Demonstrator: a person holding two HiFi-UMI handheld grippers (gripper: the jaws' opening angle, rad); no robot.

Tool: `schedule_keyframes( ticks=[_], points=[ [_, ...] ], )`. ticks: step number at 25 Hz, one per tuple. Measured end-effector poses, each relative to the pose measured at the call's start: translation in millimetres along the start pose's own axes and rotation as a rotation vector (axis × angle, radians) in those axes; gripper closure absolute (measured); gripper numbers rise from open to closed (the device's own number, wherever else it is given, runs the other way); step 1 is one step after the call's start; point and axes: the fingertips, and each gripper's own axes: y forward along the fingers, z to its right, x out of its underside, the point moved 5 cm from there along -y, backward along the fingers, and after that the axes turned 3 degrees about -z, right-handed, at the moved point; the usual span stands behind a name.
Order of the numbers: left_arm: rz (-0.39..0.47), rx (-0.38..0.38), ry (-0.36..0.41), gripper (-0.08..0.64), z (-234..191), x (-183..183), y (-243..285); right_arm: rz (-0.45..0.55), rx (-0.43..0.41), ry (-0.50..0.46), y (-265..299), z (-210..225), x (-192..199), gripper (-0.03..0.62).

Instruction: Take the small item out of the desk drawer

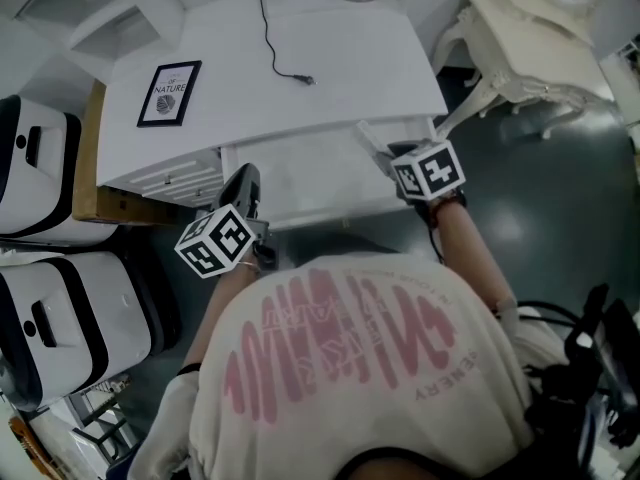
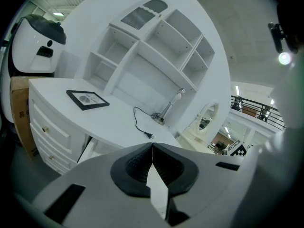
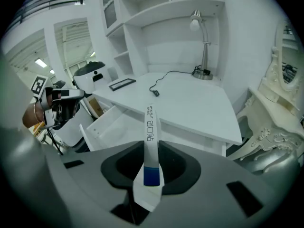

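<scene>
The main part of the task is looking done. The drawer (image 1: 300,183) is standing pulled out from under the counter (image 1: 340,58), and the small item (image 3: 151,127), a flat white strip with dark print and a blue band at its near end, is no longer lying in it. The right claw (image 3: 151,148) is grasping that strip, its dark pads pressing on both flat sides. The strip is sticking out of the claw toward 12 o'clock in the right gripper view, above the open drawer. As I judge it, what is remaining is carrying the item clear, perhaps setting it down, and possibly pushing the drawer in.

In the head view, the right forearm is reaching up from 5 o'clock toward 11 o'clock. Its marker cube is hovering at the drawer's right front corner, about 2 o'clock from the picture's centre. The left claw (image 2: 152,147) is clenched on nothing, its tips meeting with only bare white surface showing behind the gap. It is hanging near the drawer's left front corner, around 9 o'clock from the centre, and pointing toward 12 o'clock at the counter.

On the counter, a picture frame (image 1: 169,93) is lying at 10 o'clock, a loose cable (image 1: 280,38) at 12 o'clock, and a lamp (image 3: 202,42) is standing at the back.
</scene>
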Motion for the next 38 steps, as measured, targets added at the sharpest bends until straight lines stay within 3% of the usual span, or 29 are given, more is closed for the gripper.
schedule_keyframes(
  ticks=[5,11,25,38],
  points=[
    [0.019,0.021,0.028,0.531,-0.6,-14.8,-8.0,0.135,0.039,0.073,-27.0,-10.3,-20.5,0.488],
    [0.045,0.040,-0.011,0.531,-5.9,-25.5,-23.9,0.286,0.074,0.160,-58.8,-21.8,-34.8,0.488],
    [0.044,0.136,0.089,0.531,10.2,-34.3,-58.4,0.600,0.075,0.303,-127.2,-67.2,-39.5,0.489],
    [0.041,0.227,0.160,0.531,18.4,-11.4,-115.1,0.708,0.139,0.386,-160.5,-130.8,11.2,0.488]
  ],
)
